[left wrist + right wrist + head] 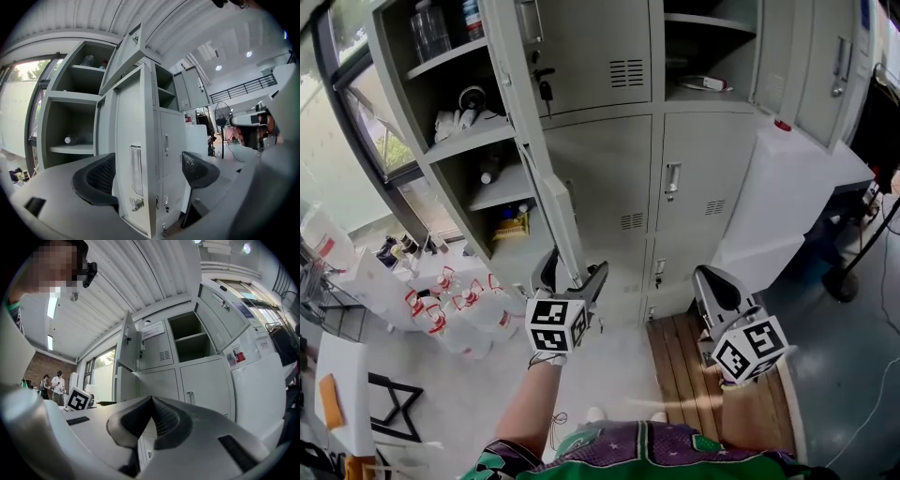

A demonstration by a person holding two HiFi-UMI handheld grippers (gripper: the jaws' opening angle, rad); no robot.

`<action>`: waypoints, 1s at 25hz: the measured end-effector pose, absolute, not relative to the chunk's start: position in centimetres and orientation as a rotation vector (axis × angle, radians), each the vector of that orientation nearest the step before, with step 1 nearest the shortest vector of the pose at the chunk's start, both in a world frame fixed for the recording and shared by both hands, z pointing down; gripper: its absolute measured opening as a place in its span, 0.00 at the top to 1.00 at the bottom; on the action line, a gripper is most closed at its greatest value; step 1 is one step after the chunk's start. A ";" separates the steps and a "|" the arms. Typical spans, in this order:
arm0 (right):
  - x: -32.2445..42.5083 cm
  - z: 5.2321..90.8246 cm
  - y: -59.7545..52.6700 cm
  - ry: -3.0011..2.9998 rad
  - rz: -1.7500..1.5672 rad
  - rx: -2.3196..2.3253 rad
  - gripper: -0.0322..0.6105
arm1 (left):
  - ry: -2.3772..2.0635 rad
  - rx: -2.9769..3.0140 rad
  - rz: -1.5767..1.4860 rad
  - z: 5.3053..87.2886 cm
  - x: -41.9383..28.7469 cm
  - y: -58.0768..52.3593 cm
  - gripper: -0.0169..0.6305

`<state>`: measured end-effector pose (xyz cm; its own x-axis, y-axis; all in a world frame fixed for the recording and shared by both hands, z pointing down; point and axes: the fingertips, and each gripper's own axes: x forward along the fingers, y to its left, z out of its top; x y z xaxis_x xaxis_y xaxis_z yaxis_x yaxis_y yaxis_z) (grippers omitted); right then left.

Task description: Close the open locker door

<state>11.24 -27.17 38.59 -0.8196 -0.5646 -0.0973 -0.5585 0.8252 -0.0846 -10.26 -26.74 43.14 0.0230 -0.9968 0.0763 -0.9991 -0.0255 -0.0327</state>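
The grey locker's lower left door (553, 202) stands open, edge toward me, with a label slot and a lock on its face (136, 159). My left gripper (572, 272) is open and straddles that door's free edge. In the left gripper view (147, 171) the left pad (96, 178) sits close to the door's face and the right pad (199, 168) stands clear of it. My right gripper (712, 281) hangs to the right, in front of the closed lower doors. It is shut (152, 416) with nothing in it.
The door above (511, 66) and an upper right door (816, 66) also stand open. Shelves behind hold bottles (431, 33). Water jugs (455, 300) crowd the floor at left. A white cabinet (787, 187) and a fan stand (844, 281) are at right, with a wooden pallet (684, 366) below.
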 end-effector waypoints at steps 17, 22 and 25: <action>12.3 38.9 -27.7 2.883 -0.090 -0.931 0.94 | -2.202 2.159 0.152 43.8 -11.2 -28.6 0.56; 11.9 38.9 -27.7 2.889 -0.085 -0.911 0.94 | -2.220 2.129 0.180 44.0 -11.6 -28.5 0.67; 11.5 39.1 -27.7 2.896 -0.097 -0.904 0.94 | -2.215 2.126 0.177 44.0 -11.8 -28.1 0.68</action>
<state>11.47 -27.73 39.15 -0.8175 -0.5701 -0.0820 -0.5633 0.8211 -0.0923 -11.85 -28.14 43.98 -0.0431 -0.9910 0.1269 -0.9985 0.0386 -0.0376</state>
